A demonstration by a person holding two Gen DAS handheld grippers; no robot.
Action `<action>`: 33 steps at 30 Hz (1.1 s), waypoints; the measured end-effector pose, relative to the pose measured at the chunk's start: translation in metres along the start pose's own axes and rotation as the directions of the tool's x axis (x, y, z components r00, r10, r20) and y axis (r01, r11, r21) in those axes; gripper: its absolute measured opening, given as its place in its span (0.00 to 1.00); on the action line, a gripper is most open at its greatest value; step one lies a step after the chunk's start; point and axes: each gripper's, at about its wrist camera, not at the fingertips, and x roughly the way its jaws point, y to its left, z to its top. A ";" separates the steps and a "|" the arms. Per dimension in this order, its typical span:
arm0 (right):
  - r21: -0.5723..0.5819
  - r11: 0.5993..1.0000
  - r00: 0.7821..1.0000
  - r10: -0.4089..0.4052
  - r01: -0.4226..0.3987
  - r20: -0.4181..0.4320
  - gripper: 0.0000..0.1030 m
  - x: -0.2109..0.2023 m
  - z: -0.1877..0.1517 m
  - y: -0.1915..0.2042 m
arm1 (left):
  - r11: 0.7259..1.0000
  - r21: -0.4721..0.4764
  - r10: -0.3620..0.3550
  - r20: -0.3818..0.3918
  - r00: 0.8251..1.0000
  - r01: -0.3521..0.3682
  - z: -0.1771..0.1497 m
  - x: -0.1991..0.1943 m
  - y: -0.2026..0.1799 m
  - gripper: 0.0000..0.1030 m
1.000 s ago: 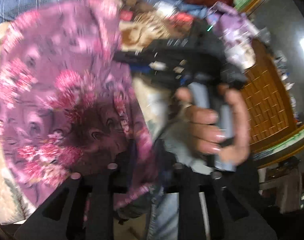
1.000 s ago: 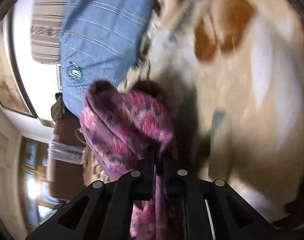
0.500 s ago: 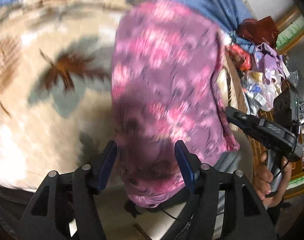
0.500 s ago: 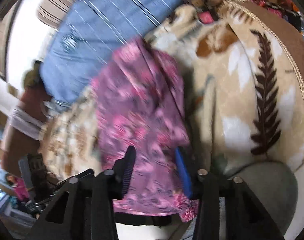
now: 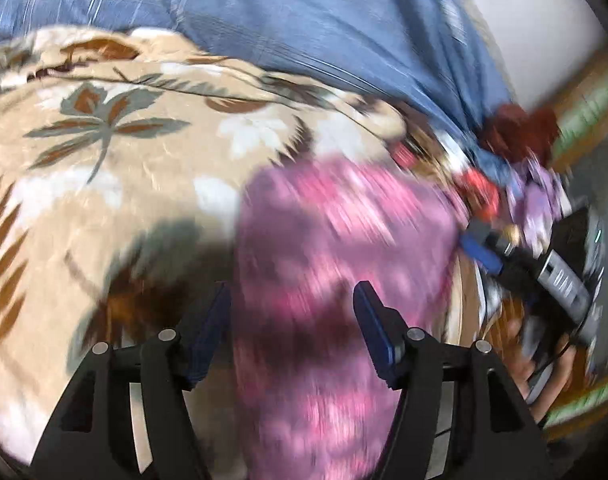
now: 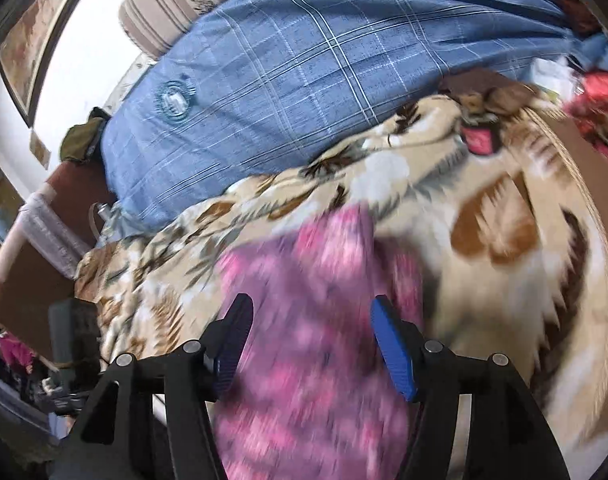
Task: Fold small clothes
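The pink flowered garment (image 5: 335, 264) lies spread on the tan leaf-print blanket (image 5: 104, 152), filling the lower middle of both wrist views; it is blurred, so its exact outline and any creases cannot be made out. The left gripper (image 5: 292, 320) stands with its fingers wide apart, the cloth showing between them, holding nothing. The right gripper (image 6: 309, 340) is likewise spread, with the garment (image 6: 304, 320) lying between and beyond its blue pads (image 6: 391, 352), and nothing is pinched there either. Judged from this, the piece is laid out flat and let go, so the step in hand looks like the pause between laying it down and making a fold. The next move would call for picking an edge or corner on each side, closing on a single layer of the thin cloth without catching the blanket under it, and carrying that edge across evenly. In the left view the other gripper's body sits at the right edge of the frame, near the garment's side. Above the blanket, across the top of both frames, lies a blue checked cloth (image 6: 304, 60); a round emblem (image 6: 172, 100) is printed on it at centre left of the right view, but its lettering is too small to read. A heap of red and purple clothes (image 5: 515, 168) sits at the right of the left view. No other writing or brand can be read.
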 end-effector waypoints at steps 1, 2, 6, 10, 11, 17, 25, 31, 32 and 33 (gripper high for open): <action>0.035 0.999 1.000 -0.004 0.005 -0.018 0.58 0.017 0.006 -0.010 | 0.999 -0.034 -0.032 0.001 1.000 0.032 0.011 0.007 0.007 0.61; 0.057 0.998 1.000 0.001 -0.001 -0.015 0.52 0.026 0.009 -0.016 | 0.997 -0.055 -0.044 0.001 0.999 0.044 0.017 0.011 0.013 0.61; 0.126 0.991 0.998 -0.049 0.044 0.031 0.10 0.037 -0.002 -0.041 | 0.989 -0.111 -0.098 -0.003 0.995 0.097 0.038 0.039 0.018 0.61; 0.216 0.975 0.998 -0.029 0.041 -0.061 0.08 0.066 -0.006 -0.073 | 0.996 -0.068 -0.054 -0.044 0.998 0.051 0.035 0.063 0.005 0.48; 0.207 0.978 0.998 -0.026 0.039 -0.064 0.08 0.067 -0.003 -0.072 | 0.998 -0.040 -0.045 -0.041 0.998 0.043 0.034 0.059 0.003 0.31; 0.213 0.977 0.998 0.031 -0.017 -0.061 0.10 0.068 -0.007 -0.074 | 0.994 -0.083 -0.071 -0.008 0.997 0.070 0.024 0.056 0.029 0.33; 0.227 0.974 1.000 0.006 -0.012 0.025 0.43 0.014 -0.017 -0.052 | 0.995 0.060 0.078 0.059 0.995 -0.082 -0.023 -0.002 -0.029 0.58; 0.205 0.978 0.996 -0.065 0.049 0.068 0.60 -0.039 -0.063 -0.026 | 0.990 0.046 0.132 -0.016 0.991 -0.131 -0.101 -0.013 -0.030 0.60; 0.211 0.976 0.995 -0.069 0.054 0.066 0.60 -0.039 -0.072 -0.027 | 0.989 0.045 0.142 -0.041 0.989 -0.141 -0.111 -0.010 -0.029 0.60; 0.218 0.974 0.996 -0.074 0.061 0.052 0.61 -0.035 -0.080 -0.031 | 0.988 0.043 0.154 -0.053 0.987 -0.152 -0.120 -0.008 -0.028 0.60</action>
